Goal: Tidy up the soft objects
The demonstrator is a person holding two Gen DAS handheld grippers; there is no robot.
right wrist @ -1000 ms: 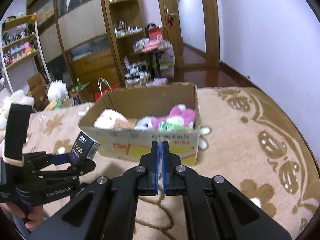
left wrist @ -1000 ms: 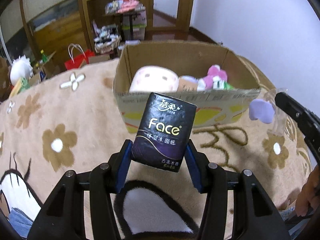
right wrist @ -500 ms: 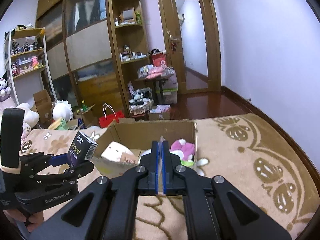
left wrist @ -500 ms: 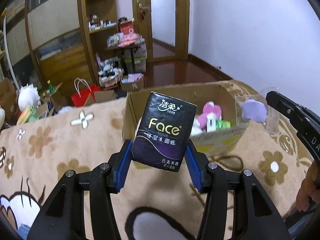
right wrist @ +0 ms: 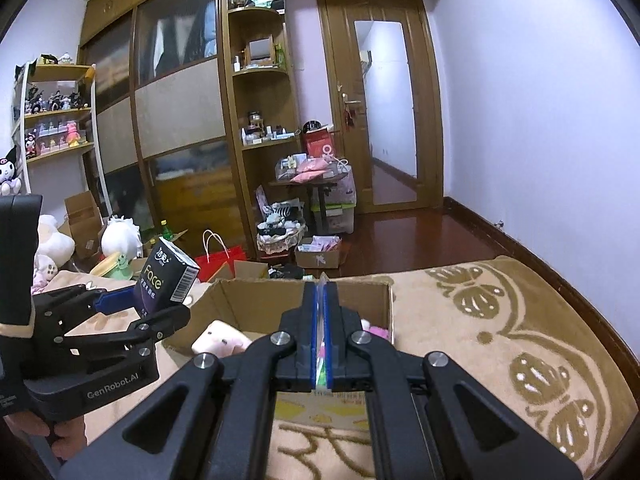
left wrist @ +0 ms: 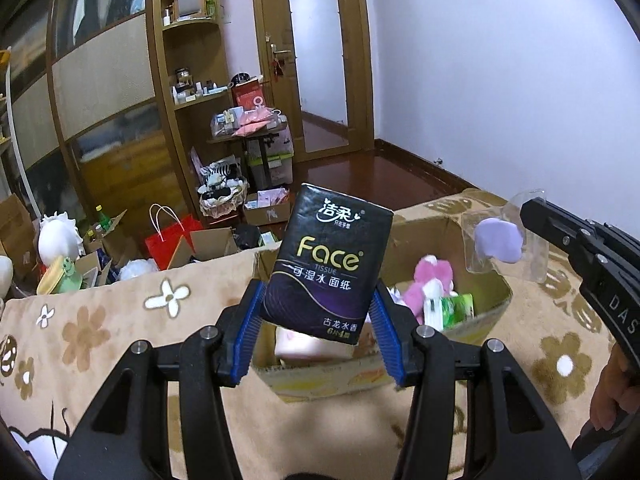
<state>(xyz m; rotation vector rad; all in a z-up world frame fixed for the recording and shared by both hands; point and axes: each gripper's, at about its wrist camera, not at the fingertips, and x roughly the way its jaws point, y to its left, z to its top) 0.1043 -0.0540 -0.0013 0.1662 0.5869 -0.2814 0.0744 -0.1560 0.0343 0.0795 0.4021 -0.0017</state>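
Note:
A black "Face" tissue pack [left wrist: 326,260] is clamped upright between the blue pads of my left gripper [left wrist: 318,286], in the air in front of the open cardboard box [left wrist: 424,224]. The right wrist view shows the same pack [right wrist: 166,276] in the left gripper [right wrist: 148,306], left of the box [right wrist: 260,300]. My right gripper [right wrist: 321,292] is shut on the thin edge of a clear packet. In the left wrist view that packet [left wrist: 500,240] holds a lilac pad and hangs from the right gripper [left wrist: 532,210] over the box's right corner. A pink plush [left wrist: 434,276] lies in the box.
The box stands on a beige flowered blanket [left wrist: 100,320] whose far edge drops to a wooden floor. Beyond it are a red bag [left wrist: 172,236], small cartons, a basket [right wrist: 280,236], wooden shelves and a door. A pale plush [right wrist: 220,338] and green packet [left wrist: 456,308] lie in the box.
Both grippers have risen and tilted upward, so the box sits lower in each view and more of the room shows. The tissue pack and the clear packet stay gripped.

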